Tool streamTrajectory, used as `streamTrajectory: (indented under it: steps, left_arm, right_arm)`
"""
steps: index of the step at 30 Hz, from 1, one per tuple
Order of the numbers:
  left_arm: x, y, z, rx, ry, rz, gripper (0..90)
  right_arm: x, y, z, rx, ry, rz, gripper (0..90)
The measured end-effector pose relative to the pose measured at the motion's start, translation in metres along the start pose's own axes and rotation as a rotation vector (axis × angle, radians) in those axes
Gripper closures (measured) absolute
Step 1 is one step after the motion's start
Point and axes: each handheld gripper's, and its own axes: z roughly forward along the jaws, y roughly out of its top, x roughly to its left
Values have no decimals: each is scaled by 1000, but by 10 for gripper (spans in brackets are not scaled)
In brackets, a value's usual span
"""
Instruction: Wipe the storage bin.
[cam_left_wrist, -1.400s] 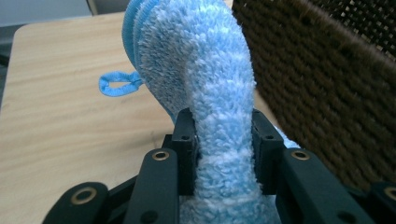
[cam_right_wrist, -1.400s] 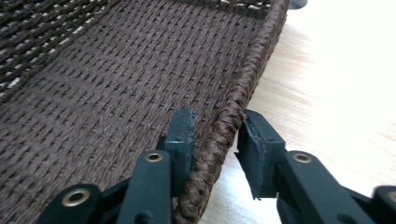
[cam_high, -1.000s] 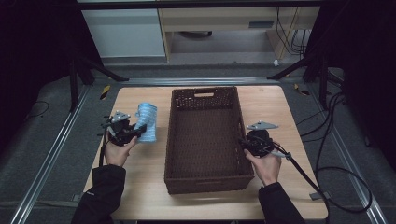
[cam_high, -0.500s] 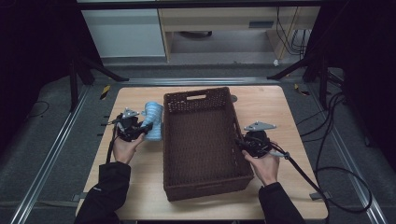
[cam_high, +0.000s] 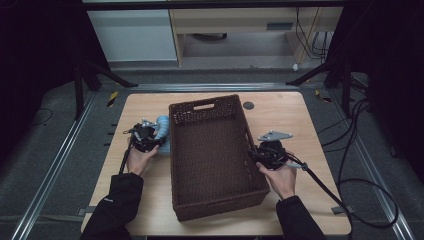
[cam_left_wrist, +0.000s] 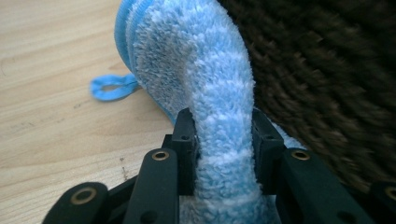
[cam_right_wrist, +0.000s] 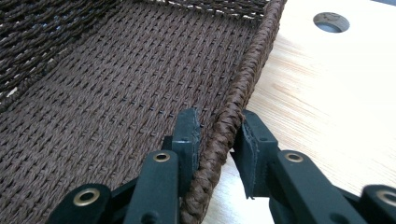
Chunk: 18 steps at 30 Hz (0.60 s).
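Left gripper (cam_left_wrist: 223, 140) clamped on a fluffy blue towel (cam_left_wrist: 205, 84), right up against the wicker basket (cam_high: 212, 150). Right gripper (cam_right_wrist: 217, 140) pinching the basket's rim.

The pale wooden table (cam_high: 300, 125) is viewed from above and from the person's side, looking forward and down. The left gripper view is taken very close along its jaws, clamped on a fluffy light-blue cloth (cam_left_wrist: 205, 93) against the dark brown woven basket (cam_left_wrist: 327, 84). The right gripper view is set equally near, along the basket's braided rim (cam_right_wrist: 233, 112). Basket and table are shared by all three views.
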Motion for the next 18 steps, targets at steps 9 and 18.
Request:
streamTrajectory:
  steps: [9, 18]
  left_arm:
    - [3, 6, -9, -39, -38, -18, 684]
    - [-5, 29, -50, -191, -40, 17, 686]
  right_arm:
    - [-1, 0, 1, -2, 4, -11, 707]
    - [-1, 0, 1, -6, 1, -18, 706]
